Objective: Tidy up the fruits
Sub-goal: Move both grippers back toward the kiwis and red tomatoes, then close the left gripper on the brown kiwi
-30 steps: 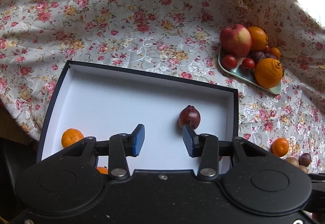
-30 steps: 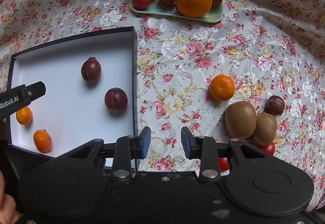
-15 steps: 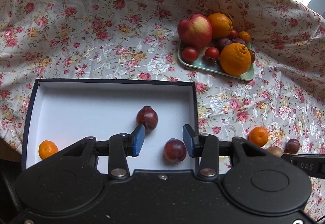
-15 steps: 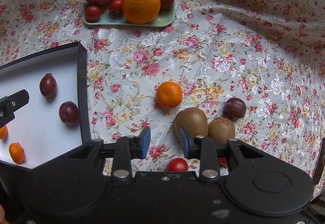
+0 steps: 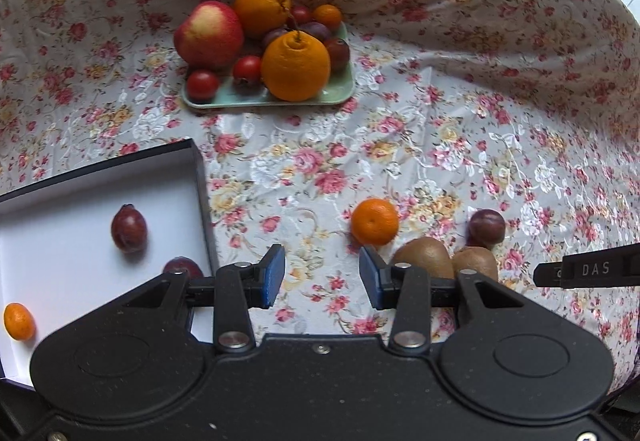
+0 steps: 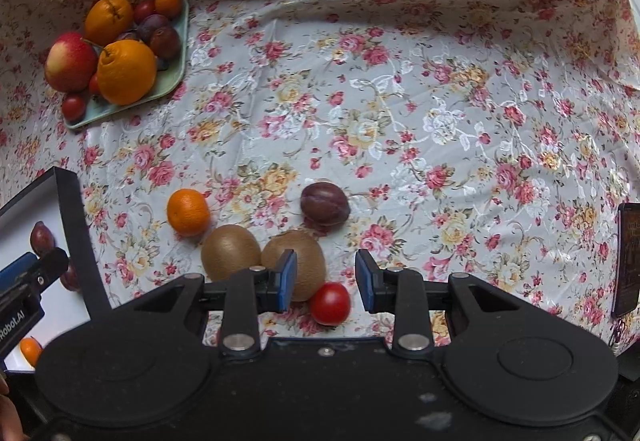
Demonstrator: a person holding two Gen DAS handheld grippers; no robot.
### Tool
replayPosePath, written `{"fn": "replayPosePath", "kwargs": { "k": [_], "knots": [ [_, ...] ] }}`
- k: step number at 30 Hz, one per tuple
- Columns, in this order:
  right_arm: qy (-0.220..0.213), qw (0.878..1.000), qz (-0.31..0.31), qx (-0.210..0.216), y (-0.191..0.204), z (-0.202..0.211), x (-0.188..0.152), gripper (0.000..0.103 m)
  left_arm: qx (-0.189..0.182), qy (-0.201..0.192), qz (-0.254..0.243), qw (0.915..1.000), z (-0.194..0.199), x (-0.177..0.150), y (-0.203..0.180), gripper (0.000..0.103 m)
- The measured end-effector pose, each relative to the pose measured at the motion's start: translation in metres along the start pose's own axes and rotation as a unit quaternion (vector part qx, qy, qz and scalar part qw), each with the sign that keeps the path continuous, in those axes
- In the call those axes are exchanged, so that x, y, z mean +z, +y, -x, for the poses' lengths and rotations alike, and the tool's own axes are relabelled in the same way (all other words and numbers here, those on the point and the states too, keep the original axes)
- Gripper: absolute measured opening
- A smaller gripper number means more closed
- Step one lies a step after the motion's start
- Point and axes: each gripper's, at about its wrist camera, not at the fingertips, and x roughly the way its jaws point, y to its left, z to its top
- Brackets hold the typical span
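My left gripper (image 5: 322, 273) hangs open and empty over the flowered cloth, just right of the black box (image 5: 200, 201). On the box's white floor lie two plums (image 5: 129, 228) and a small mandarin (image 5: 18, 321). A loose mandarin (image 5: 375, 221) sits just beyond the left gripper's right finger. My right gripper (image 6: 326, 277) points down over two kiwis (image 6: 230, 251) and a cherry tomato (image 6: 330, 303). Its jaws are opening and the pads touch nothing; the tomato lies on the cloth below the gap. A loose plum (image 6: 324, 203) and the mandarin (image 6: 188, 211) lie farther off.
At the back, a pale green tray (image 5: 272, 99) holds an apple (image 5: 208, 35), two oranges, tomatoes and plums. The cloth rises in folds behind and to the right. A dark phone-like object (image 6: 628, 257) lies at the right edge. Bare cloth lies between tray and loose fruit.
Both grippers moved right. The left one went from above the box to the cloth beside it. The right one went from the box's edge to above the kiwis and tomato.
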Motion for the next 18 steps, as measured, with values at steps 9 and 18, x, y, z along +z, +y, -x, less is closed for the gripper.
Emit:
{"fn": "replayPosePath", "kwargs": {
  "k": [9,18],
  "knots": [
    [0.049,0.998,-0.032,0.038,-0.039,-0.017,-0.008,0.034,-0.028,0.04,-0.017,0.9986,-0.027,-0.002,-0.044,0.05],
    [0.041,0.997,-0.037,0.057,-0.058,-0.006,-0.014,0.034,-0.041,0.047,0.027,0.9977,-0.047,0.003,-0.056,0.05]
  ]
}}
